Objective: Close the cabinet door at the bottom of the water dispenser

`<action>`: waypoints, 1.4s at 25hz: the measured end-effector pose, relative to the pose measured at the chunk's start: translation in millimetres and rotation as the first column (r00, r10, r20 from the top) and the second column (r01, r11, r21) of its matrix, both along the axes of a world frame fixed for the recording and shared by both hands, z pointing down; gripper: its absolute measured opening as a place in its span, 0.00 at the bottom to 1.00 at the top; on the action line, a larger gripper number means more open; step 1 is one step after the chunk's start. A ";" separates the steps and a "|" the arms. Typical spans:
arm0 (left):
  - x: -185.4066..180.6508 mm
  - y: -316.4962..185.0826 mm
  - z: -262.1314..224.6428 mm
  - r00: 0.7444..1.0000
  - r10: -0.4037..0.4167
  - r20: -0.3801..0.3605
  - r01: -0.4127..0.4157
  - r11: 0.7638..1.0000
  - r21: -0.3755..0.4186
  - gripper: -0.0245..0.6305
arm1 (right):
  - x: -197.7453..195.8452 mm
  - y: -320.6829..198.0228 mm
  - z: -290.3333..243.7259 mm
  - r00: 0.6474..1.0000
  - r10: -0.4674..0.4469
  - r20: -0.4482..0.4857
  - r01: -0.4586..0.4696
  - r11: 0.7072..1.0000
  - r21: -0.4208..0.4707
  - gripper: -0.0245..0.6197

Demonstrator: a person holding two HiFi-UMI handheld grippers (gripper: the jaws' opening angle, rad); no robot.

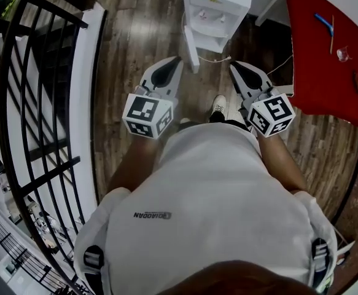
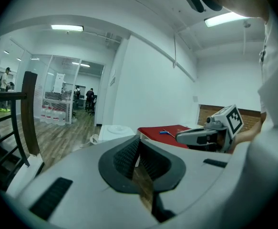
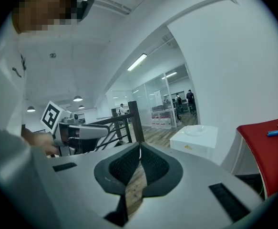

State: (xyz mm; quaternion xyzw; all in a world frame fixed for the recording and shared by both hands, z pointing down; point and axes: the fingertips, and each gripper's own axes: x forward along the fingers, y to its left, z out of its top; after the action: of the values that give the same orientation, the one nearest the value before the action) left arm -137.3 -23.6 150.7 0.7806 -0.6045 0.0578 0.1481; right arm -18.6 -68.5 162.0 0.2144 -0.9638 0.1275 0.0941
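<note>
Both tongs are clenched with nothing in them. In the left gripper view the ribbed pads of the left tongs (image 2: 139, 138) meet at the tip, and it's the same for the right tongs (image 3: 139, 145) in the right gripper view. From the head view they're held out side by side in front of the person's white shirt (image 1: 209, 189), well apart, tips aimed at the water dispenser (image 1: 218, 5) and not touching it.

The dispenser is white and stands on the wooden floor (image 1: 136, 35) at the top middle of the head view, just left of the red desk (image 1: 326, 72). The cabinet door (image 1: 191, 42) looks like the white panel that sticks out from the dispenser's lower left toward the person, so it's open, though the steep angle makes that a bit hard to call. The tip of the left tongs sits just beside the door's near edge. A thin cable (image 1: 215, 59) lies on the floor between the two tong tips.

A black railing (image 1: 37, 103) runs down the left side. On the desk there's a blue pen-like thing (image 1: 323, 23), and a white shoe (image 1: 218, 106) pokes out between the tongs.
</note>
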 end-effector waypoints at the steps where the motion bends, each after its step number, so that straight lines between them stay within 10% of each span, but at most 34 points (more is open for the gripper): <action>1: 1.2 -6.0 0.1 1.000 -0.006 0.000 0.006 1.000 -0.002 0.03 | -0.1 -7.6 0.5 1.000 -0.009 -0.001 0.009 1.000 0.001 0.08; 21: -4.3 -79.9 26.0 0.980 -0.187 0.069 0.191 0.980 -0.051 0.03 | -23.5 -92.5 40.2 0.978 -0.208 -0.010 0.208 0.977 -0.040 0.07; 35: -37.5 -96.8 173.1 0.988 -0.154 0.018 0.155 0.984 -0.083 0.03 | -59.2 -119.3 178.9 0.989 -0.127 -0.073 0.124 0.991 -0.050 0.08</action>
State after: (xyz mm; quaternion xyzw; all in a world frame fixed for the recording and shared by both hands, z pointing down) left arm -174.8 -120.4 323.7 0.7242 -0.6609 0.0763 0.1814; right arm -77.8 -187.8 340.9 0.1557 -0.9680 0.1349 0.1435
